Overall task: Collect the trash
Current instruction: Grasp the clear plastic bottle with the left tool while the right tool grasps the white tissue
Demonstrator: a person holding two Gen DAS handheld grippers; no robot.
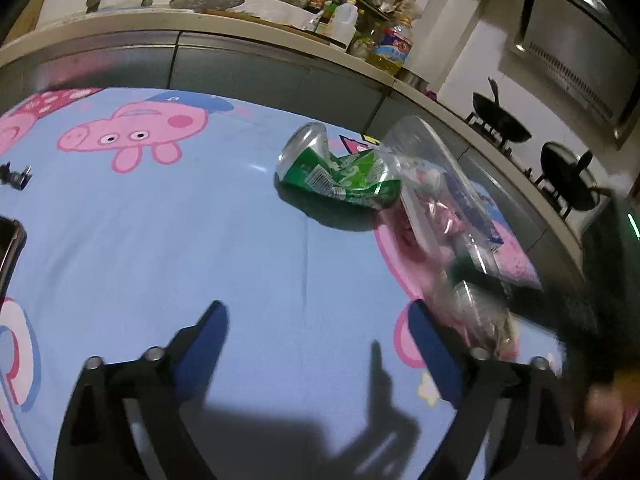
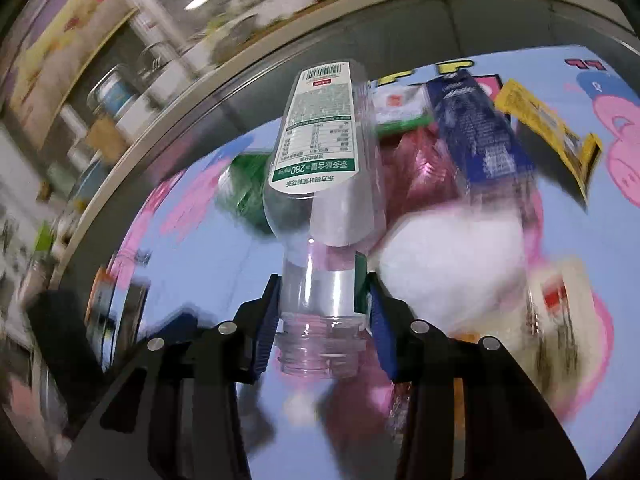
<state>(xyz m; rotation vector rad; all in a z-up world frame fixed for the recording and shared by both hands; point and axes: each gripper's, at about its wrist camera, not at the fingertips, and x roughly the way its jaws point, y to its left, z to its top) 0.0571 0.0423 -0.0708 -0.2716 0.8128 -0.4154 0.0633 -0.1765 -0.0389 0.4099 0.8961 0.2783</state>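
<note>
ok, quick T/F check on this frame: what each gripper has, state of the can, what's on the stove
1. The right gripper is shut on a clear plastic bottle, gripped near its neck. True.
2. The bottle still has its cap on. False: the threaded mouth is open, no cap.
3. The left gripper holds the green can. False: its jaws stand wide open and empty over the blue cartoon cloth, and the can lies ahead of them.
4. The green can is crushed and lies on its side. True.
5. The stove at the right of the left wrist view is bare. False: two dark pans sit on the burners.
</note>
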